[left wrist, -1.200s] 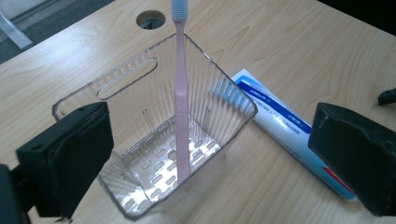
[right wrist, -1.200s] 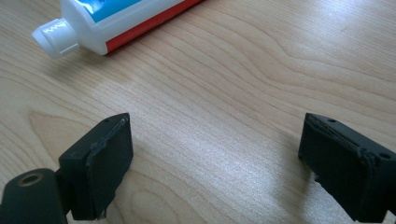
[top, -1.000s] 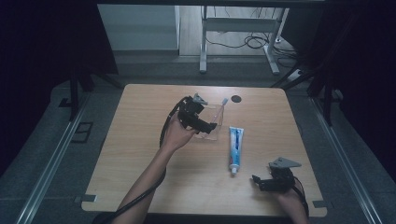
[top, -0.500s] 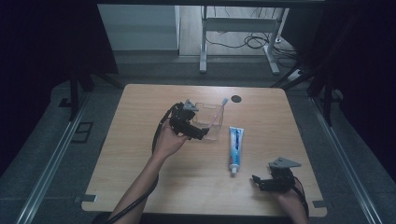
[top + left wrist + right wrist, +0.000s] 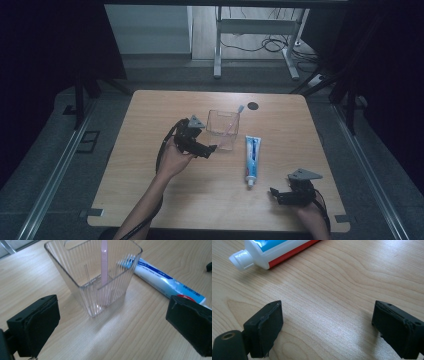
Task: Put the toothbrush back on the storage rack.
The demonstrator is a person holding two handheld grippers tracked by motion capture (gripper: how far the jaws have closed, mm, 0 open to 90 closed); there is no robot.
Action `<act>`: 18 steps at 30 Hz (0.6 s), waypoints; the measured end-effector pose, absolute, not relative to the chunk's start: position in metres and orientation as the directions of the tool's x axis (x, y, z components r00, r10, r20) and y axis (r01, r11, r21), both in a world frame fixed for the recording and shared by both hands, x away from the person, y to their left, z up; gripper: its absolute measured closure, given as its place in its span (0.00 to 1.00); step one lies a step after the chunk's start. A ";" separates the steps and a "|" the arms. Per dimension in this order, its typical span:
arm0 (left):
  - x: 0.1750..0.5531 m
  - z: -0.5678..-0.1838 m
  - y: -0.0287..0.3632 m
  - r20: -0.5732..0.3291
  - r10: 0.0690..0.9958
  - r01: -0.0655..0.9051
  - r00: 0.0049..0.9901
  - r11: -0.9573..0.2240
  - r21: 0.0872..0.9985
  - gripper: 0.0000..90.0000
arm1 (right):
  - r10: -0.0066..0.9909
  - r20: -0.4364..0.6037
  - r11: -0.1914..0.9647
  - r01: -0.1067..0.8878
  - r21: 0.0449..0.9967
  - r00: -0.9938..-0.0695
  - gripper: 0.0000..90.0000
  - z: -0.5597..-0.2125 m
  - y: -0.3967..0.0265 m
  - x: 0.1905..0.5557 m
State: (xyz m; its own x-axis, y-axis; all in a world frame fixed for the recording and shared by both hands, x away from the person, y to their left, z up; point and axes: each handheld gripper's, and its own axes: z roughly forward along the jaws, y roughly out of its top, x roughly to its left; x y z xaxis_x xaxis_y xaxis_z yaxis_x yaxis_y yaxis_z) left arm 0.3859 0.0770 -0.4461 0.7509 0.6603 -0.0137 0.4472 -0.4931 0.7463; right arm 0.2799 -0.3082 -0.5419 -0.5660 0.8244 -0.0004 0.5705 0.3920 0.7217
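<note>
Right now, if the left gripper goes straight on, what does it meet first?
Probably the clear cup, which sits centred ahead of the open left gripper, a toothbrush standing inside. Depth is hard to judge.

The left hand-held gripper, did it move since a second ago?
Yes. In the high view the left hand-held gripper has slid back from the clear cup toward the table's near edge, jaws open and empty. The toothpaste tube marks the fixed spot.
</note>
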 end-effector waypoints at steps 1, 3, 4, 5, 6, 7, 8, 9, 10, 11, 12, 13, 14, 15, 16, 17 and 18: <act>0.385 -0.448 0.079 -0.014 0.661 0.448 0.750 -0.493 0.746 0.00 | 0.825 0.000 0.392 0.571 0.721 -0.566 0.11 -0.542 -0.308 0.280; 0.383 -0.451 0.082 -0.015 0.663 0.450 0.748 -0.491 0.746 0.00 | 0.825 0.001 0.391 0.572 0.721 -0.565 0.11 -0.542 -0.308 0.280; 0.381 -0.453 0.083 -0.017 0.665 0.451 0.747 -0.488 0.747 0.00 | 0.825 0.001 0.391 0.572 0.721 -0.565 0.11 -0.542 -0.308 0.280; 0.380 -0.454 0.085 -0.021 0.666 0.454 0.746 -0.486 0.747 0.00 | 0.825 0.001 0.391 0.573 0.721 -0.565 0.11 -0.542 -0.308 0.280; 0.379 -0.456 0.086 -0.026 0.668 0.459 0.743 -0.481 0.747 0.00 | 0.825 0.001 0.391 0.572 0.721 -0.565 0.11 -0.542 -0.308 0.280; 0.378 -0.458 0.088 -0.028 0.669 0.460 0.743 -0.479 0.748 0.00 | 0.825 0.001 0.391 0.573 0.721 -0.565 0.11 -0.542 -0.308 0.280; 0.376 -0.459 0.089 -0.030 0.670 0.461 0.742 -0.477 0.748 0.00 | 0.825 0.001 0.391 0.572 0.721 -0.565 0.11 -0.542 -0.308 0.280; 0.375 -0.461 0.091 -0.029 0.671 0.461 0.741 -0.476 0.749 0.00 | 0.825 0.001 0.391 0.572 0.721 -0.565 0.11 -0.542 -0.308 0.280; 0.374 -0.462 0.092 -0.029 0.672 0.460 0.740 -0.474 0.751 0.00 | 0.825 0.001 0.391 0.573 0.721 -0.565 0.11 -0.542 -0.308 0.280; 0.372 -0.464 0.093 -0.030 0.674 0.463 0.738 -0.472 0.751 0.00 | 0.825 0.001 0.391 0.572 0.721 -0.565 0.11 -0.542 -0.308 0.280; 0.371 -0.466 0.095 -0.029 0.676 0.463 0.736 -0.471 0.751 0.00 | 0.825 0.001 0.391 0.572 0.721 -0.565 0.11 -0.542 -0.308 0.280; 0.369 -0.467 0.096 -0.027 0.677 0.462 0.735 -0.472 0.751 0.00 | 0.825 0.001 0.391 0.572 0.720 -0.565 0.11 -0.542 -0.308 0.280; 0.368 -0.469 0.098 -0.026 0.678 0.463 0.734 -0.472 0.751 0.00 | 0.825 0.000 0.392 0.572 0.720 -0.565 0.11 -0.542 -0.308 0.280; 0.366 -0.471 0.099 -0.027 0.679 0.464 0.733 -0.470 0.751 0.00 | 0.825 0.000 0.391 0.572 0.721 -0.565 0.11 -0.542 -0.308 0.280; 0.365 -0.473 0.101 -0.029 0.682 0.466 0.731 -0.468 0.751 0.00 | 0.826 0.000 0.391 0.572 0.721 -0.564 0.11 -0.542 -0.308 0.280; 0.365 -0.473 0.101 -0.029 0.682 0.466 0.731 -0.468 0.751 0.00 | 0.826 0.000 0.391 0.572 0.721 -0.564 0.11 -0.542 -0.308 0.280; 0.362 -0.476 0.104 -0.030 0.685 0.468 0.728 -0.465 0.751 0.00 | 0.826 0.001 0.391 0.573 0.721 -0.564 0.11 -0.542 -0.308 0.280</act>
